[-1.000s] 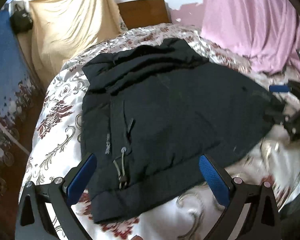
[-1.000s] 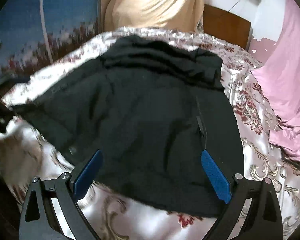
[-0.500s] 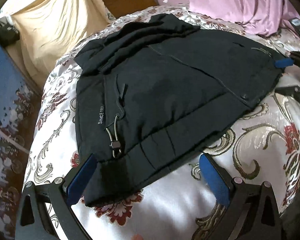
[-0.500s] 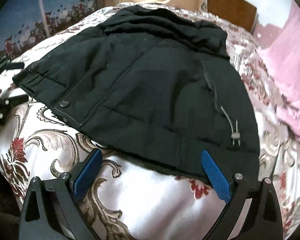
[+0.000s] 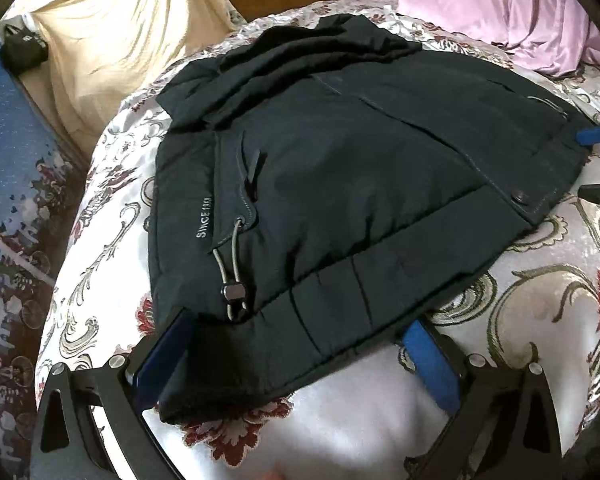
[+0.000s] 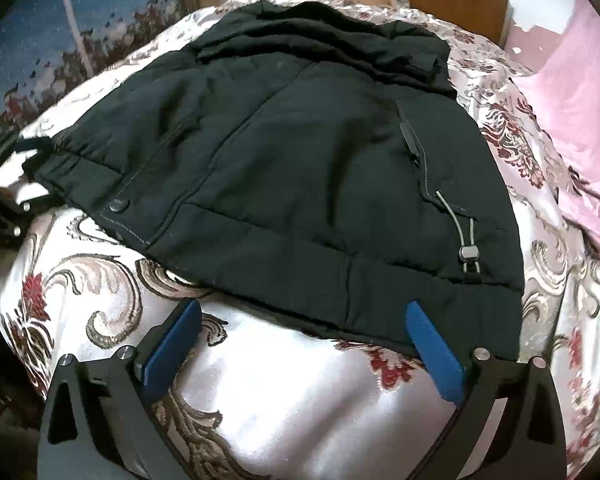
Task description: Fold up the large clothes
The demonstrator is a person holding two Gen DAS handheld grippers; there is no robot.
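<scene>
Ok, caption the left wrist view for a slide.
Open left gripper straddling the hem of a black jacket spread on a floral bedspread.

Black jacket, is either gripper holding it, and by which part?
Nothing is held. The left gripper and right gripper are both open at the bottom hem of the jacket.

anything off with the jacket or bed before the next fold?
Nothing damaged or spilled. The black jacket lies skewed on the floral bedspread, and its hood end is bunched in ridges instead of flat. Both the left gripper and right gripper are open at the hem.
</scene>
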